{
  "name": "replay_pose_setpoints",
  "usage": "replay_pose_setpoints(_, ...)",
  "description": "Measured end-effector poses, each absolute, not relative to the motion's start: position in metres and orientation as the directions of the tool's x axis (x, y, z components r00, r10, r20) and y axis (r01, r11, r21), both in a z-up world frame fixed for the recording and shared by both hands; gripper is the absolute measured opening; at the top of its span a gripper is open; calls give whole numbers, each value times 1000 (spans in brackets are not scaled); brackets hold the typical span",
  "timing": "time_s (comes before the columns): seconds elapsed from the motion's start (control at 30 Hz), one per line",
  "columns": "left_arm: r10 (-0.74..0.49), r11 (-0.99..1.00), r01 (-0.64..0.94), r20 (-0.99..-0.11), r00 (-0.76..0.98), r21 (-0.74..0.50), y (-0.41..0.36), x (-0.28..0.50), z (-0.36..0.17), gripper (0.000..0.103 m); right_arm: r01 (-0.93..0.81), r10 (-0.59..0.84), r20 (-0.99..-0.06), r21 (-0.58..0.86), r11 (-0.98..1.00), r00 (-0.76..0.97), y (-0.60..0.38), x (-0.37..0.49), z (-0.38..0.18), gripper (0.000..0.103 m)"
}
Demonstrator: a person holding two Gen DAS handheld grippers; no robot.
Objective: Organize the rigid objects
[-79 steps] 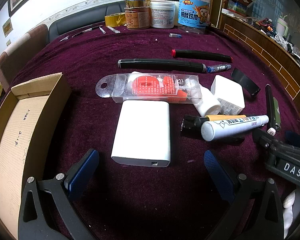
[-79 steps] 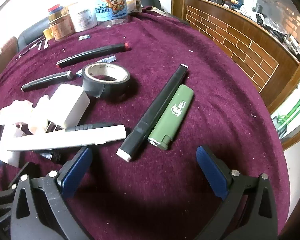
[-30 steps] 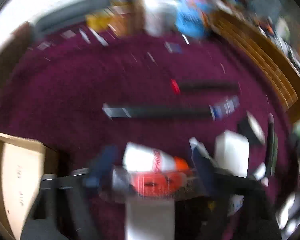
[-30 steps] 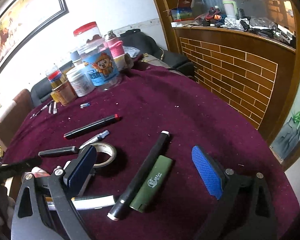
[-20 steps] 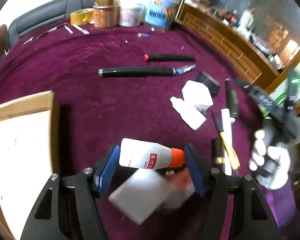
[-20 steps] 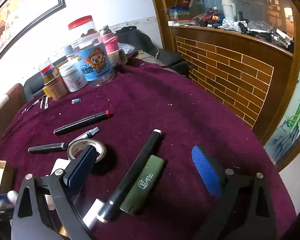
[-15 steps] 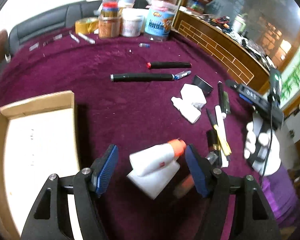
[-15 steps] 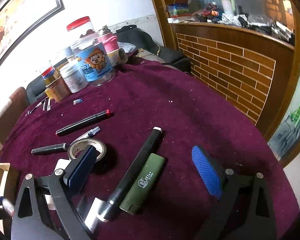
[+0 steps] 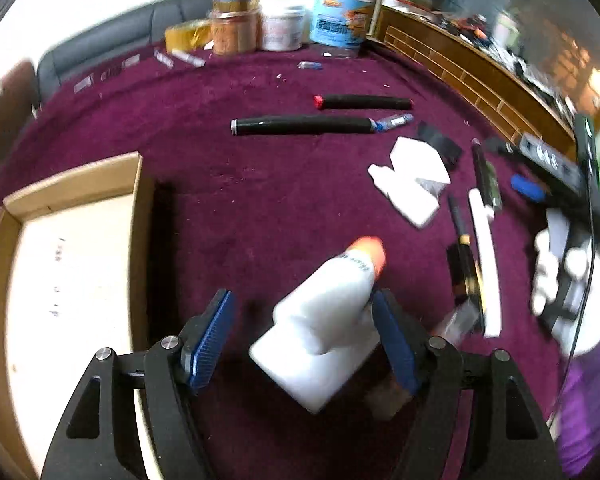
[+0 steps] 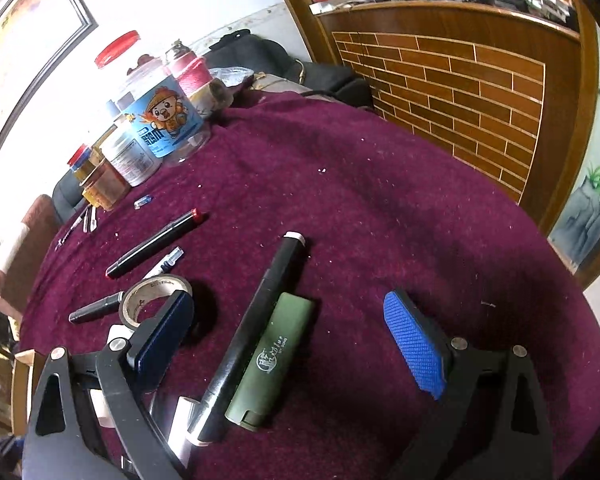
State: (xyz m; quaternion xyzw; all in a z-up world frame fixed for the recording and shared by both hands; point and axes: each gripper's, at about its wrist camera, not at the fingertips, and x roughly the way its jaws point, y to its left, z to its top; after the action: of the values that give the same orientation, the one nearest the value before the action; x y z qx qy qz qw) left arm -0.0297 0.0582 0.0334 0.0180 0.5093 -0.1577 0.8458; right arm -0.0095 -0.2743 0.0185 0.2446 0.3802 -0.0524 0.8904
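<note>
Glue bottle [image 9: 332, 292] has tipped, slipping from left tool [image 9: 304, 338], now spread wide. Light, slick plastic; grip mid-body. Right tool [image 10: 288, 342] spread, empty.

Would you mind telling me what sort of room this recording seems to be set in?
Probably a home living or dining room: a table under a maroon cloth, a dark sofa behind it, a framed picture on the wall, and a brick-patterned wooden counter alongside.
</note>
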Motion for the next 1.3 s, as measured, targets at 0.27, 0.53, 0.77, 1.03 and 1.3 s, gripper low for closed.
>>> replay_pose_setpoints(0.27, -264, 942, 306, -865, 427, -136, 58, -7, 51, 64, 282, 99, -709, 400, 872, 698, -274, -8, 17, 97)
replay_pose_setpoints(0.53, -152, 939, 343, -872, 465, 19, 58, 13, 56, 65, 283, 95, -714, 391, 876, 693, -273, -7, 17, 97)
replay_pose_setpoints(0.77, -148, 904, 425, -911, 384, 32, 47, 27, 16, 63, 280, 92, -720, 380, 881, 688, -271, -5, 16, 99)
replay_pose_setpoints(1.03, -156, 914, 407, -916, 369, 9, 43, 28, 13, 70, 278, 94, -721, 379, 883, 686, -271, -4, 16, 101)
replay_pose_setpoints(1.3, -145, 930, 367, -915, 376, 3, 31, 33, 4, 102, 277, 98, -718, 385, 880, 689, -271, -4, 16, 101)
